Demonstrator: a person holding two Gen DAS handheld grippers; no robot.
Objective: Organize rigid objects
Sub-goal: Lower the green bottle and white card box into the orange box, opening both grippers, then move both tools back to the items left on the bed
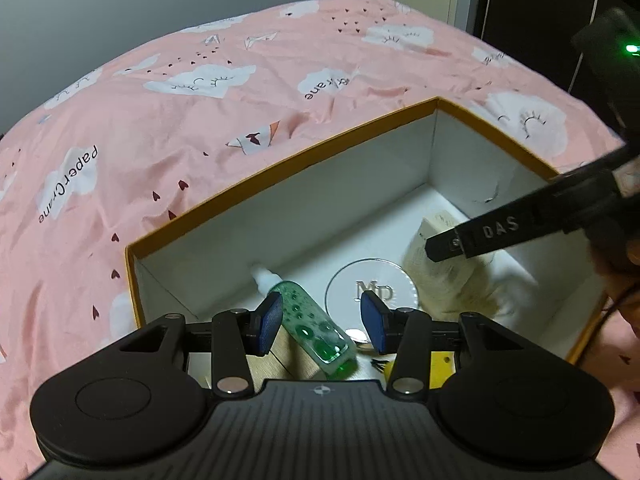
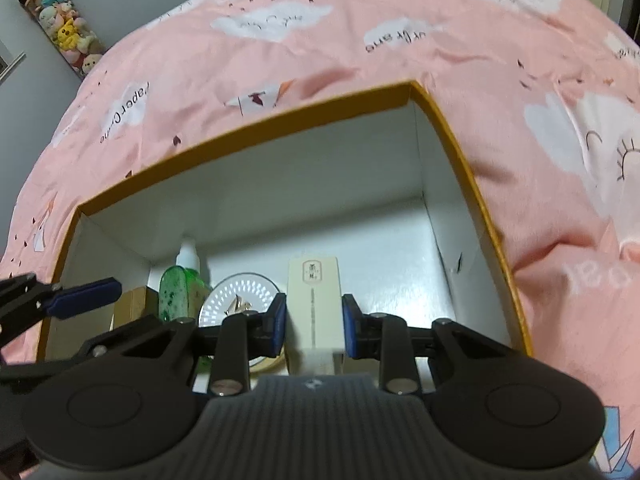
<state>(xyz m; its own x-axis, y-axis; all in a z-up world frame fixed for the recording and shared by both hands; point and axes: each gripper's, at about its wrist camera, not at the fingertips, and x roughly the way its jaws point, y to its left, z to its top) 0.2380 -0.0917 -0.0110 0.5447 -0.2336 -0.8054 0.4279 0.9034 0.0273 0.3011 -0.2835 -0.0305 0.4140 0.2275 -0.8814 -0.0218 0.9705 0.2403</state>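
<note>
An open white box with an orange rim [image 1: 288,164] [image 2: 256,128] lies on the pink bed. In it lie a green clear bottle [image 1: 312,324] [image 2: 174,292], a round white tin [image 1: 372,286] [image 2: 240,296] and a cream carton [image 2: 314,304] [image 1: 440,276]. My left gripper [image 1: 322,320] is open above the green bottle and holds nothing. My right gripper [image 2: 314,326] has its blue pads on both sides of the cream carton, inside the box. One of its fingers [image 1: 472,238] shows in the left wrist view.
The pink cloud-print bedcover [image 1: 200,100] [image 2: 520,80] surrounds the box. A brown cardboard piece [image 2: 132,308] sits in the box's left corner, and a yellow item [image 1: 440,364] lies near its front wall. A tube of plush toys [image 2: 52,20] hangs on the wall.
</note>
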